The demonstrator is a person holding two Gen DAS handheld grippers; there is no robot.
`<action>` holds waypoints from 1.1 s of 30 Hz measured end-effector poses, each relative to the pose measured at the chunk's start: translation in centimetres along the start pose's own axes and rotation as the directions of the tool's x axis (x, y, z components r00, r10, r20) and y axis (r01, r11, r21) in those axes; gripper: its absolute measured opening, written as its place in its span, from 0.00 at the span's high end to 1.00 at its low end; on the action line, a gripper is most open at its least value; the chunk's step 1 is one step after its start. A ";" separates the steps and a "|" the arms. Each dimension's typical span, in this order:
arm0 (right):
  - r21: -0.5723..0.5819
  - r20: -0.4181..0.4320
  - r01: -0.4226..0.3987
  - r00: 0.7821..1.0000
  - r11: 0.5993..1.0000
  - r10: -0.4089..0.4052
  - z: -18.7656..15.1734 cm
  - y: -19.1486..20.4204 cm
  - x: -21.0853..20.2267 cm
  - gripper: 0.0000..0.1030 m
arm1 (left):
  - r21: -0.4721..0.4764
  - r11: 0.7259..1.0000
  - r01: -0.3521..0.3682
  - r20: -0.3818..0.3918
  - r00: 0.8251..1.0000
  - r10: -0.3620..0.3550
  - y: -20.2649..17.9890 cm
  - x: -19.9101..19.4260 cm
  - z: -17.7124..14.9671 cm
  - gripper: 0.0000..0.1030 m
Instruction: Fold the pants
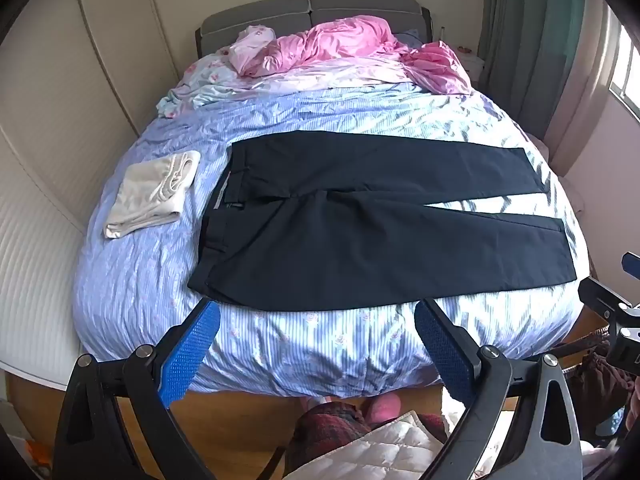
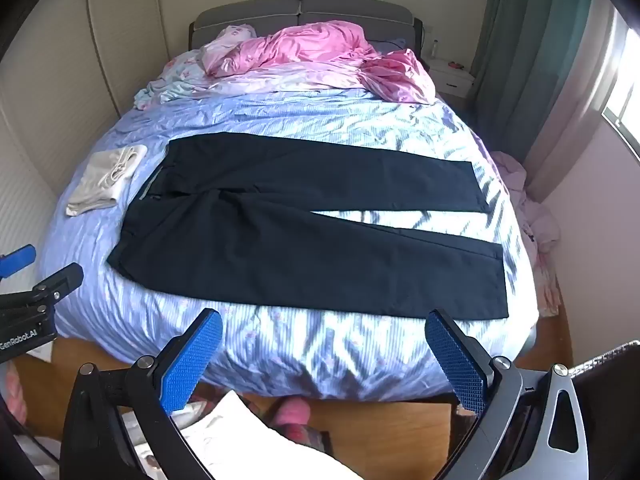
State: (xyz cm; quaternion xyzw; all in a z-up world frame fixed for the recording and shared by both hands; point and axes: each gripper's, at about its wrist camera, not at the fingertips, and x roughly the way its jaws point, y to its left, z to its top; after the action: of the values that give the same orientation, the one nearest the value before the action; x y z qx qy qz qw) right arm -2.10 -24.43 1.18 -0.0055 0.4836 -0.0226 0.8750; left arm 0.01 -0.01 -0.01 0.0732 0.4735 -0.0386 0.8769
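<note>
Lying flat: pants (image 1: 380, 220) are spreading across the bed (image 1: 304, 344), waistband toward the person's left, hems toward the right, legs splayed in a narrow V with striped cover showing between them.
Left gripper (image 1: 316, 344): it is hanging over the near edge of the bed, jaws wide apart, gripping nothing; the near leg's edge is sitting just beyond its tips.
Right gripper (image 2: 324, 352): it is hovering likewise, jaws spread wide and empty, with the near hem (image 2: 500, 280) just past its right finger.
Fabric: the cloth is looking like a thin, dark woven weave, lying smooth with few creases; judged light and limp, likely sagging wherever it is lifted unsupported.
Slip: the smooth face is probably going to slide a little over the crumpled cover, so dragging could bunch it.
Hold points: the waistband (image 1: 218, 216) is appearing the stiffest part, being layered; a corner there and the matching near hem are seeming the best pinches for laying one leg over the other.
Risk: a single-layer pinch is likely letting the underside trail.
Nearby: a folded pale cloth (image 1: 154, 194) is lying just left of the waistband, apart from it; pink bedding (image 1: 344, 48) is heaped at the head, well apart.
</note>
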 end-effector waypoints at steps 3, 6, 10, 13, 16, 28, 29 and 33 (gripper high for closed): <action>0.000 0.005 -0.001 1.000 1.000 0.001 0.2 0.1 0.0 0.00 | -0.003 1.000 0.006 0.001 1.000 -0.006 0.0 0.0 0.0 0.04; 0.000 0.012 -0.005 1.000 1.000 0.005 0.4 0.1 0.1 0.00 | -0.008 1.000 0.026 0.011 1.000 -0.026 0.0 -0.1 0.0 0.04; -0.004 0.024 -0.008 1.000 1.000 0.008 0.3 0.1 -0.2 0.00 | -0.003 1.000 0.025 0.026 0.999 -0.025 0.0 0.0 -0.1 0.04; -0.008 0.032 -0.009 0.999 1.000 0.009 0.5 0.2 -0.3 0.00 | 0.000 1.000 0.028 0.041 0.999 -0.028 -0.1 -0.3 -0.1 0.04; -0.006 0.035 -0.010 0.999 1.000 0.011 0.4 0.0 -0.2 0.00 | -0.002 1.000 0.019 0.057 0.998 -0.019 -0.1 -1.1 0.4 0.04; -0.005 0.036 -0.010 0.999 1.000 0.010 0.6 -0.2 -0.3 0.00 | -0.011 1.000 0.014 0.068 0.998 -0.014 -0.2 -1.4 0.7 0.04; -0.004 0.036 -0.011 0.999 1.000 0.011 0.6 -0.2 -0.3 0.00 | -0.013 1.000 0.014 0.070 0.997 -0.014 -0.2 -1.4 0.7 0.04; -0.003 0.036 -0.012 0.999 1.000 0.012 0.7 -0.2 -0.3 0.00 | -0.018 1.000 0.012 0.072 0.997 -0.011 -0.1 -1.3 0.8 0.04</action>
State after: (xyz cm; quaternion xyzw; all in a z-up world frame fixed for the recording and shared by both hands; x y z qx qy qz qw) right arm -1.70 -24.64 1.81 -0.0043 0.4680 -0.0167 0.8836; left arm -0.08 -0.25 1.49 0.0607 0.4424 -0.0419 0.8938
